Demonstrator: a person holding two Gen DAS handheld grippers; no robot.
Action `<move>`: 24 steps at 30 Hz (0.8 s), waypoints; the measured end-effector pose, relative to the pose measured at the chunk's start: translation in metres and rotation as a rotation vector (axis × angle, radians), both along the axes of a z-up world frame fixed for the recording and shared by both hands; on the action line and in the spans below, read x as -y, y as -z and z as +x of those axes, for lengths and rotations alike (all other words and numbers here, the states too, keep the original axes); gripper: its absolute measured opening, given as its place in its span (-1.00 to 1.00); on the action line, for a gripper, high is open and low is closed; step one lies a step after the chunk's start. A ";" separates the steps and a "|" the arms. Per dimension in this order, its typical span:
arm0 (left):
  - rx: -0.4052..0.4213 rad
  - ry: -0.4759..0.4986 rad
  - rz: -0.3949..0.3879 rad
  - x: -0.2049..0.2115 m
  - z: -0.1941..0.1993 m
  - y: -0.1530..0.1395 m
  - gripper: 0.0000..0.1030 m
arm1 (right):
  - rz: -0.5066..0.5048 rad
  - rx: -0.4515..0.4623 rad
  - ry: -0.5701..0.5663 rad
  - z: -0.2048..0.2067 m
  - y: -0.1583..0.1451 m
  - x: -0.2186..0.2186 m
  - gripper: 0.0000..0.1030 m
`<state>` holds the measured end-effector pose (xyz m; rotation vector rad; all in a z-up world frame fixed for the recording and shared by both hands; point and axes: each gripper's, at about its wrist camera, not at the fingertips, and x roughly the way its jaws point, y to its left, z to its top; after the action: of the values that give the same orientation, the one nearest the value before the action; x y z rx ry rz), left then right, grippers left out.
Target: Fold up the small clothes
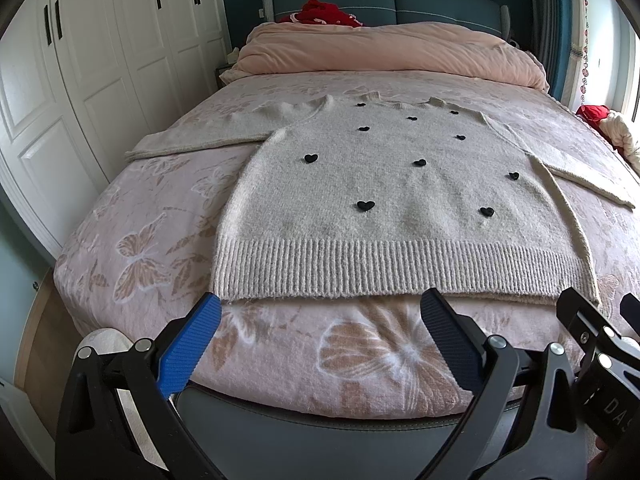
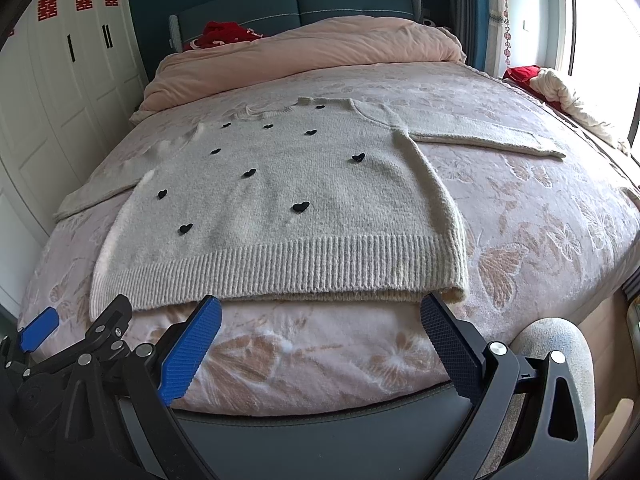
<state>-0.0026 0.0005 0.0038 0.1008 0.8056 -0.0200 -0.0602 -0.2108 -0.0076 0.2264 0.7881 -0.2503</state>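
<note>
Sweater [image 1: 380, 200], pale grey knit with small black hearts, lies flat and face up on the pink butterfly-print bedspread [image 1: 140, 240], its ribbed hem along the near edge of the bed and both sleeves spread toward the side edges. Left gripper [image 1: 320, 312] and right gripper [image 2: 320, 312] hover side by side just short of the hem, each with jaws spread wide and holding nothing. A pink duvet [image 1: 392, 52] is heaped at the far edge by the headboard.

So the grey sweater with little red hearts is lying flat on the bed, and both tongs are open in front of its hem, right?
Nearly. The hearts on the sweater are black, not red, as both wrist views show. The rest holds: it lies flat on the bed, and the left tongs and right tongs are open in front of its hem.
</note>
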 end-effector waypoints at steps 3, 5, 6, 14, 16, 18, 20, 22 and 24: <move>0.000 0.000 0.001 0.000 0.000 0.000 0.89 | 0.002 -0.001 -0.001 0.000 0.000 0.001 0.90; -0.001 0.000 0.000 0.000 0.000 0.000 0.89 | 0.003 -0.002 0.000 0.000 0.000 0.001 0.90; -0.001 0.000 -0.001 0.000 0.000 0.000 0.89 | 0.004 -0.001 0.002 0.000 0.000 0.001 0.90; -0.001 -0.001 0.002 -0.001 0.000 0.001 0.89 | 0.010 -0.005 0.005 0.000 0.002 0.002 0.90; 0.000 0.000 0.002 -0.001 0.000 0.001 0.88 | 0.010 -0.005 0.004 0.000 0.002 0.002 0.90; -0.001 -0.001 0.000 0.000 0.000 0.001 0.88 | 0.011 -0.006 0.005 0.000 0.002 0.002 0.90; 0.000 0.000 0.001 0.000 0.000 0.001 0.88 | 0.012 -0.006 0.005 0.000 0.002 0.002 0.90; 0.000 -0.001 0.002 0.000 -0.001 0.001 0.88 | 0.012 -0.006 0.005 0.000 0.003 0.002 0.90; 0.000 -0.001 0.003 -0.001 0.000 0.001 0.88 | 0.012 -0.007 0.005 0.000 0.003 0.002 0.90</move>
<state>-0.0029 0.0017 0.0027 0.1029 0.8062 -0.0180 -0.0605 -0.2125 -0.0104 0.2388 0.7960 -0.2514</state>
